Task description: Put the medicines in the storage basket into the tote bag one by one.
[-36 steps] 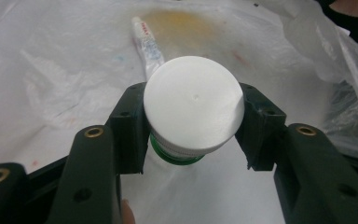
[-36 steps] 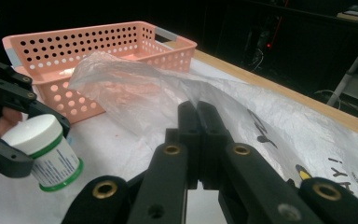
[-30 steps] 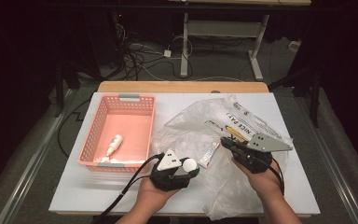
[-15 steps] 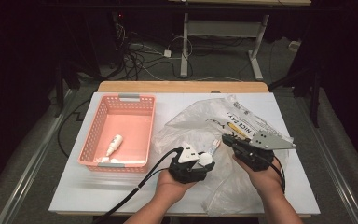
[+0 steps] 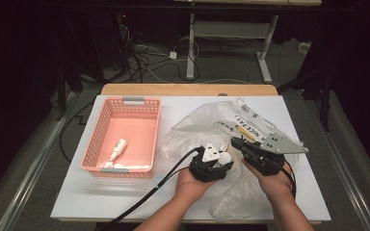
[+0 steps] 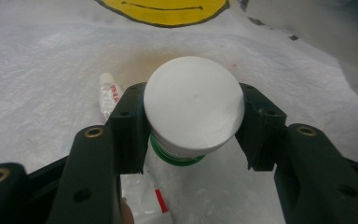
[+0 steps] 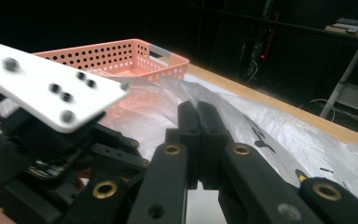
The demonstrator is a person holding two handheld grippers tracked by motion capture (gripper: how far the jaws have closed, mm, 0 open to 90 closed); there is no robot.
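White-capped bottle (image 6: 193, 105) with a green band under the cap is clamped in the left gripper (image 6: 193, 121), jaws tight on either side of the cap. From the high view it sits over the middle of the crumpled clear plastic bag (image 5: 207, 126), just off the bag's left edge toward the pink basket (image 5: 96, 144).

Right gripper (image 7: 199, 135) has its jaws pressed together on a fold of the bag film, holding the bag at its mouth, close beside the left gripper (image 5: 220, 161).

Basket is on the left half of the bench (image 5: 77, 202), well apart from both hands. It already holds a small white bottle (image 5: 118, 149) and what looks like a flat white item along the near wall; can't tell what that is.

One small tube (image 6: 108, 95) lies under the bag film just beyond the left jaw, so at least one item is left in the bag.

My read: unpacking bag into basket, partway through. A couple of things in, one in hand and out of the bag, not yet carried over. Left: move bottle across, drop it in the basket, go back for the tube.
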